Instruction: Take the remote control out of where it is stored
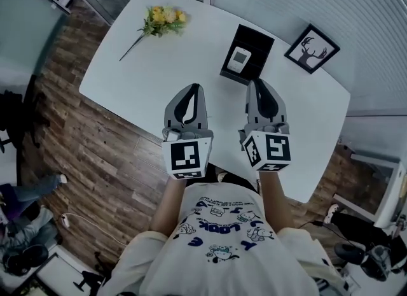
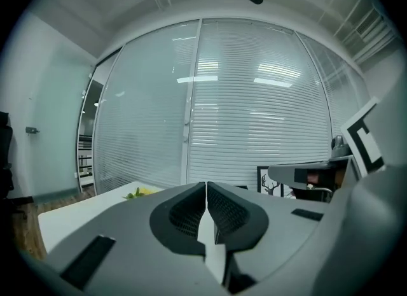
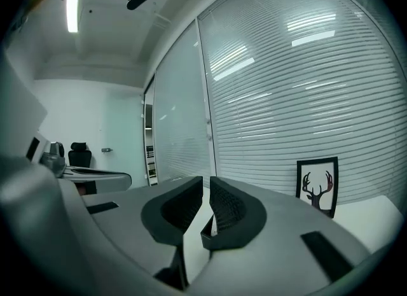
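A white remote control (image 1: 238, 58) lies in a black open box (image 1: 257, 41) on the white table (image 1: 159, 78), toward its far right. Both grippers hover over the near side of the table, tips pointing at the box. The left gripper (image 1: 196, 87) is shut and empty, a little to the near left of the box. The right gripper (image 1: 255, 83) is also shut with nothing held, its tip just short of the box's near edge. In the left gripper view the left gripper (image 2: 205, 185) has its jaws pressed together. The right gripper (image 3: 206, 180) shows jaws nearly touching in its own view.
A sprig of yellow flowers (image 1: 163, 21) lies at the far left of the table. A framed deer picture (image 1: 311, 48) stands at the far right, also seen as the deer picture (image 3: 316, 185). Window blinds (image 2: 254, 110) run behind the table. Wooden floor (image 1: 95, 155) surrounds it.
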Demonstrator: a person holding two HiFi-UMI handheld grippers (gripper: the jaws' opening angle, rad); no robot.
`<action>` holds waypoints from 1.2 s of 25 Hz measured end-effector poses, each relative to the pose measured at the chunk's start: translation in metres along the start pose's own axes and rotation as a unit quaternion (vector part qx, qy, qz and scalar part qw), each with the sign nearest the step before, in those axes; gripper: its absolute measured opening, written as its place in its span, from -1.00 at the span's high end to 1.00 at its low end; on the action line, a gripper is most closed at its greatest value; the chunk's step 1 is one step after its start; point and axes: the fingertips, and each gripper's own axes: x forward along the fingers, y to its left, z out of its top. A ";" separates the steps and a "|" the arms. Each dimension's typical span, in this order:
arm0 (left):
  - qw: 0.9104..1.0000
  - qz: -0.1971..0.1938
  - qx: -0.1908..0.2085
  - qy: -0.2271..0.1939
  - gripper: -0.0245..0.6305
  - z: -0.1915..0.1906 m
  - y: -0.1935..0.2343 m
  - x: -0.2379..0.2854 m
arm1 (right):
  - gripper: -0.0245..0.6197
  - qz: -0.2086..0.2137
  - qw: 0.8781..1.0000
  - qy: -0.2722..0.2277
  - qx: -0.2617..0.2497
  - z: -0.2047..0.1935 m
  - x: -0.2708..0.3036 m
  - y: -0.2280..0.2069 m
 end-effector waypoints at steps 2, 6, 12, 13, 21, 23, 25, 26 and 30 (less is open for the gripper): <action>1.000 -0.012 -0.001 0.008 0.86 -0.004 0.003 0.017 | 0.81 -0.010 1.000 0.006 0.003 -0.004 0.016 -0.006; 0.999 -0.035 -0.002 0.025 0.86 -0.016 0.002 0.044 | 0.81 -0.022 1.000 0.021 0.000 -0.014 0.038 -0.017; 0.997 -0.061 -0.004 0.049 0.86 -0.034 -0.001 0.075 | 0.81 -0.033 0.999 0.037 0.006 -0.029 0.064 -0.035; 0.997 -0.063 -0.006 0.052 0.86 -0.037 -0.002 0.080 | 0.81 -0.030 0.999 0.042 0.004 -0.032 0.069 -0.037; 0.994 -0.075 -0.013 0.077 0.86 -0.058 -0.002 0.108 | 0.73 -0.020 0.997 0.072 0.003 -0.055 0.097 -0.049; 0.994 -0.075 -0.013 0.080 0.86 -0.061 -0.001 0.115 | 0.47 -0.020 0.996 0.082 0.014 -0.061 0.103 -0.053; 0.994 -0.073 -0.014 0.083 0.86 -0.064 0.000 0.120 | 0.46 -0.017 0.996 0.091 0.015 -0.067 0.108 -0.056; 0.994 -0.072 -0.016 0.086 0.86 -0.066 0.001 0.122 | 0.45 -0.015 0.995 0.095 0.015 -0.070 0.111 -0.057; 0.993 -0.069 -0.019 0.096 0.86 -0.075 0.001 0.130 | 0.35 0.001 0.993 0.112 0.023 -0.081 0.122 -0.060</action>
